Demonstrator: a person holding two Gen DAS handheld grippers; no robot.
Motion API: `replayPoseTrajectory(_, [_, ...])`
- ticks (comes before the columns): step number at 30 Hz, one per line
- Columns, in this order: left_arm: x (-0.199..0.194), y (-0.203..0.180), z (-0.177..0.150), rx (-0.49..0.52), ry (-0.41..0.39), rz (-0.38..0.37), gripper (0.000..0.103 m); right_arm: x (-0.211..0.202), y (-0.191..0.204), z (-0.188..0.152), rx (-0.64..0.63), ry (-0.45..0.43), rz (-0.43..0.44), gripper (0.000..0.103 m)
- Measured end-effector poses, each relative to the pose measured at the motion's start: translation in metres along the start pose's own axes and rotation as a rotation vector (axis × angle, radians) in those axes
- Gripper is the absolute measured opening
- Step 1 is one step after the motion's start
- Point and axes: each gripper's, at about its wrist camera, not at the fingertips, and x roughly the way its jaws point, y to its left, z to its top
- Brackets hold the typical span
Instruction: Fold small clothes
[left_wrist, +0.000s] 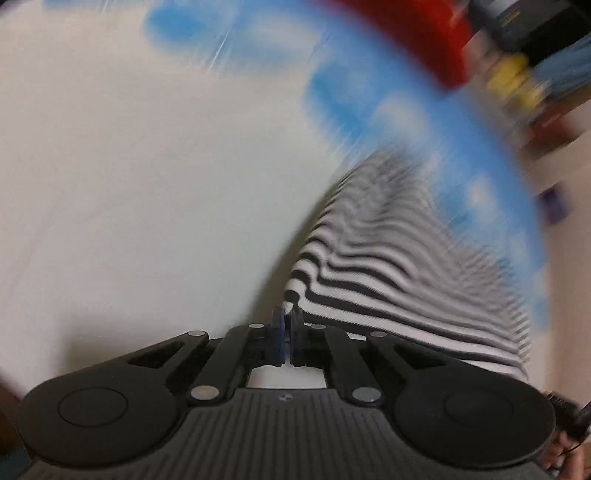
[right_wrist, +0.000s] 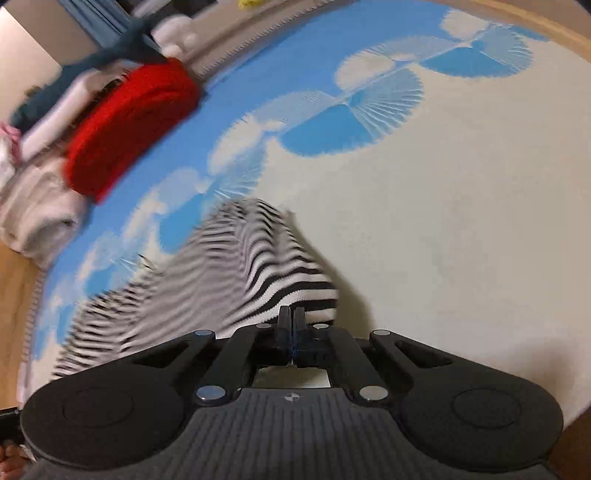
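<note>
Both of my tools are pinched tight on the striped garment. My left tool (left_wrist: 287, 334) grips a hemmed corner of the striped garment (left_wrist: 399, 266), and the cloth runs away from it forward and to the right. My right tool (right_wrist: 291, 332) grips another corner, and there the cloth trails forward and to the left, so the garment hangs stretched between my two hands with its long axis running across from one to the other. Motion blur keeps me from telling how much of it rests on the mat (right_wrist: 424, 229). Open cream mat lies ahead of both tools, which I judge is the room for laying the fold. A red bundle (right_wrist: 129, 129) and a pale folded pile (right_wrist: 40, 214) sit at the mat's far left edge, well apart from the garment.
</note>
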Motion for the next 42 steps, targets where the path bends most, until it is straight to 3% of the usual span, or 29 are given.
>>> replayPoseTrajectory(1, [0.008,-0.001,-0.001,0.009,0.037,0.038,0.002,0.010,0.000,-0.003,-0.019,0.060,-0.044,0.000])
replayPoseTrajectory(2, [0.014,-0.004,-0.002,0.037,0.055,0.080,0.002,0.021,0.001,-0.007,-0.065,0.110,-0.154,0.000])
replayPoseTrajectory(3, [0.018,-0.008,-0.002,0.050,0.065,0.099,0.002,0.029,0.002,-0.010,-0.110,0.141,-0.255,0.000])
replayPoseTrajectory(4, [0.019,-0.010,-0.002,0.049,0.067,0.102,0.003,0.033,0.000,-0.010,-0.112,0.153,-0.296,0.000])
replayPoseTrajectory(6, [0.008,-0.020,-0.001,0.071,-0.005,0.107,0.007,0.025,-0.004,-0.005,-0.047,0.108,-0.226,0.000])
replayPoseTrajectory(8, [-0.011,-0.032,-0.001,0.113,-0.128,0.084,0.023,0.006,0.001,0.000,-0.037,-0.012,-0.154,0.003])
replayPoseTrajectory(10, [-0.023,-0.042,0.000,0.135,-0.198,0.018,0.023,-0.005,0.011,0.001,-0.073,-0.081,-0.106,0.004])
replayPoseTrajectory(12, [-0.022,-0.054,-0.001,0.145,-0.194,-0.063,0.023,0.000,0.013,-0.001,-0.077,-0.056,-0.066,0.021])
replayPoseTrajectory(13, [-0.018,-0.060,0.000,0.154,-0.179,-0.076,0.023,0.006,0.014,-0.002,-0.076,-0.021,-0.056,0.039])
replayPoseTrajectory(14, [-0.014,-0.066,-0.001,0.173,-0.161,-0.076,0.023,0.013,0.015,-0.005,-0.082,0.019,-0.054,0.047])
replayPoseTrajectory(18, [-0.003,-0.093,-0.006,0.237,-0.137,-0.090,0.023,0.037,0.025,-0.014,-0.173,0.126,-0.110,0.047])
replayPoseTrajectory(19, [-0.001,-0.097,-0.009,0.239,-0.140,-0.099,0.023,0.040,0.026,-0.016,-0.182,0.139,-0.111,0.037])
replayPoseTrajectory(20, [0.002,-0.104,-0.008,0.237,-0.146,-0.111,0.023,0.040,0.025,-0.014,-0.175,0.150,-0.098,0.010])
replayPoseTrajectory(21, [0.005,-0.110,-0.007,0.232,-0.153,-0.124,0.024,0.040,0.023,-0.012,-0.158,0.147,-0.089,0.000])
replayPoseTrajectory(26, [0.031,-0.148,-0.005,0.258,-0.138,-0.140,0.027,0.016,-0.002,-0.005,-0.044,0.078,-0.081,0.000])
replayPoseTrajectory(30, [0.066,-0.168,-0.001,0.314,-0.079,0.011,0.030,0.016,-0.016,-0.009,-0.020,0.124,-0.112,0.000])
replayPoseTrajectory(31, [0.073,-0.168,0.002,0.304,-0.067,0.040,0.030,0.016,-0.014,-0.011,-0.046,0.123,-0.158,0.000])
replayPoseTrajectory(33, [0.074,-0.165,0.008,0.249,-0.087,0.045,0.030,0.018,-0.011,-0.012,-0.128,0.102,-0.348,0.000])
replayPoseTrajectory(34, [0.071,-0.163,0.011,0.229,-0.114,0.051,0.031,0.016,-0.013,-0.009,-0.117,0.079,-0.384,0.004])
replayPoseTrajectory(35, [0.065,-0.162,0.014,0.209,-0.158,0.067,0.034,0.007,-0.015,-0.004,-0.071,0.031,-0.359,0.005])
replayPoseTrajectory(38, [0.054,-0.157,0.020,0.146,-0.227,0.061,0.036,-0.014,-0.009,0.005,0.004,-0.118,-0.158,0.005])
replayPoseTrajectory(40, [0.058,-0.151,0.025,0.100,-0.218,0.044,0.036,-0.013,0.007,0.008,-0.036,-0.154,-0.090,0.010])
replayPoseTrajectory(42, [0.068,-0.143,0.030,0.047,-0.161,0.039,0.036,-0.001,0.027,0.009,-0.080,-0.134,-0.005,0.017])
